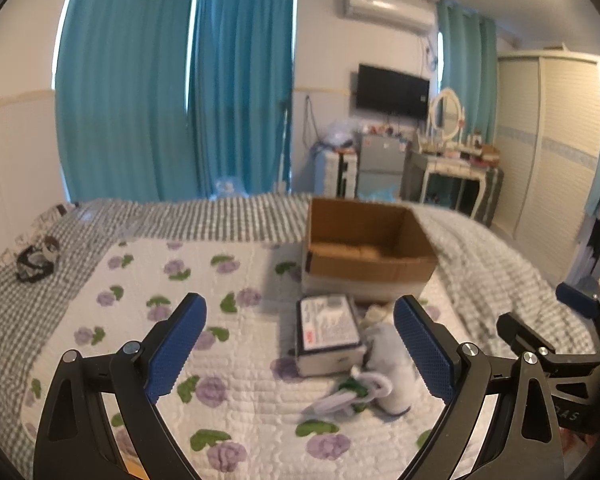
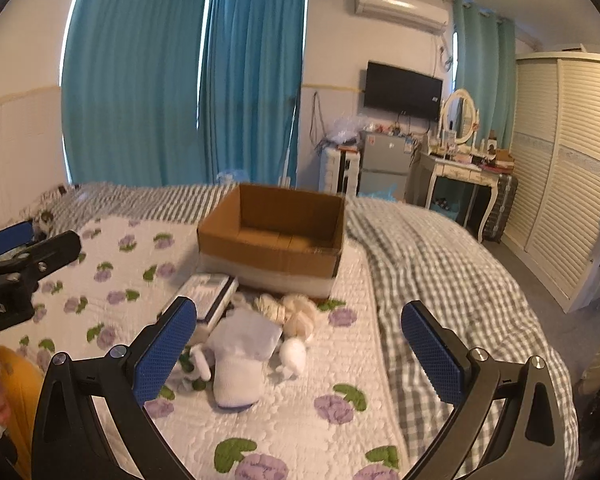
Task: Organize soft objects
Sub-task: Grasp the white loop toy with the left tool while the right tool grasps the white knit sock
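An open cardboard box (image 2: 274,236) stands on the floral quilt (image 2: 300,420) of the bed; it also shows in the left wrist view (image 1: 364,240). In front of it lie a white sock roll with a blue trim (image 2: 238,376), a pale cloth (image 2: 246,334), cream fluffy balls (image 2: 300,314), a small white plush (image 2: 294,356) and a thick book (image 2: 214,296). In the left wrist view the book (image 1: 328,332) and the white soft things (image 1: 384,372) lie between my fingers. My left gripper (image 1: 300,344) is open and empty above the quilt. My right gripper (image 2: 300,348) is open and empty above the pile.
A grey checked blanket (image 2: 440,264) covers the bed's right side and far end. A small dark plush (image 1: 36,260) sits at the far left of the bed. Teal curtains (image 2: 180,80), a dressing table (image 2: 460,176) and a wardrobe (image 2: 568,168) stand beyond.
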The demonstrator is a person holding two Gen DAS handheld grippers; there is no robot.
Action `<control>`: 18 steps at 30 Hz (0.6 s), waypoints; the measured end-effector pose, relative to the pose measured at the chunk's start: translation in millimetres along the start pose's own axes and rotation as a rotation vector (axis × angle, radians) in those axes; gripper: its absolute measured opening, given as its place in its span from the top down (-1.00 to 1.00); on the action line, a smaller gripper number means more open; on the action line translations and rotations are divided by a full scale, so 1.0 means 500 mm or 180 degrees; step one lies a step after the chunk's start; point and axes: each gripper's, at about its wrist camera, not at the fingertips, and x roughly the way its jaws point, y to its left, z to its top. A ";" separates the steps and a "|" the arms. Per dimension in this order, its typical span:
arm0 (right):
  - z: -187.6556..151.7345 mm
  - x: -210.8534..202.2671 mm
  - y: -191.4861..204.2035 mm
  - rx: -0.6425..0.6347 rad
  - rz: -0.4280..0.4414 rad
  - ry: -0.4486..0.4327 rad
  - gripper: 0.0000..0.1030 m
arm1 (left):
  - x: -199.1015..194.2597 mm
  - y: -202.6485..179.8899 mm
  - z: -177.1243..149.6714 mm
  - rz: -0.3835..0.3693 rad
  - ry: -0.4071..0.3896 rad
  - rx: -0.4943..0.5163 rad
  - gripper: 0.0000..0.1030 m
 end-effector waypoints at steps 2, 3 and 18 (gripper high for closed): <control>-0.017 0.029 0.016 -0.0066 0.0034 0.0135 -1.00 | 0.032 0.003 -0.024 0.0016 0.0135 0.0029 -0.87; -0.026 0.043 0.021 -0.0099 0.0026 0.0202 -1.00 | 0.046 0.004 -0.035 0.0024 0.0189 0.0048 -0.87; -0.092 0.181 -0.009 -0.0046 -0.0277 0.0860 -1.00 | 0.217 -0.075 -0.208 -0.0410 0.1173 0.0415 -0.84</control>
